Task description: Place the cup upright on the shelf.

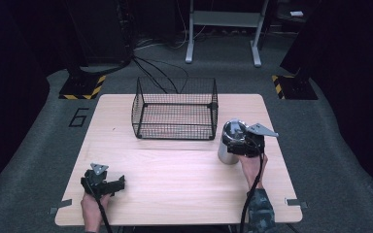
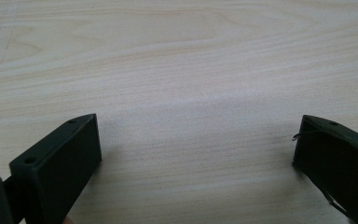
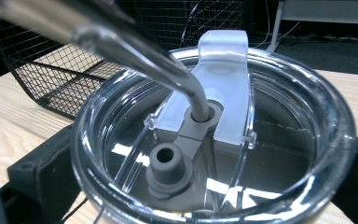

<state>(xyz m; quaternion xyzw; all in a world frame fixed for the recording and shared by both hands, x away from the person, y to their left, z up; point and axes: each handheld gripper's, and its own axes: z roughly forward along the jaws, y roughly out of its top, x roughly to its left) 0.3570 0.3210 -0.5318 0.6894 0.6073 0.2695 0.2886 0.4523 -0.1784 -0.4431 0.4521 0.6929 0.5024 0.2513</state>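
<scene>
At the table's three o'clock, my right gripper (image 1: pixel 239 144) clasps the steel tumbler with clear lid (image 1: pixel 229 141), black wire basket (image 1: pixel 175 109) at twelve, my left gripper (image 1: pixel 108 184) spread wide at seven.

Silver tumbler (image 1: pixel 228 141) — black basket (image 1: pixel 175 109)

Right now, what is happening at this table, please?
A person works at a wooden table with a gripper in each hand. The right gripper is closed around a steel tumbler with a clear lid and a metal straw, standing upright just right of the empty wire basket. The left gripper rests open near the front left, holding nothing. The tumbler is not yet in the basket.
</scene>
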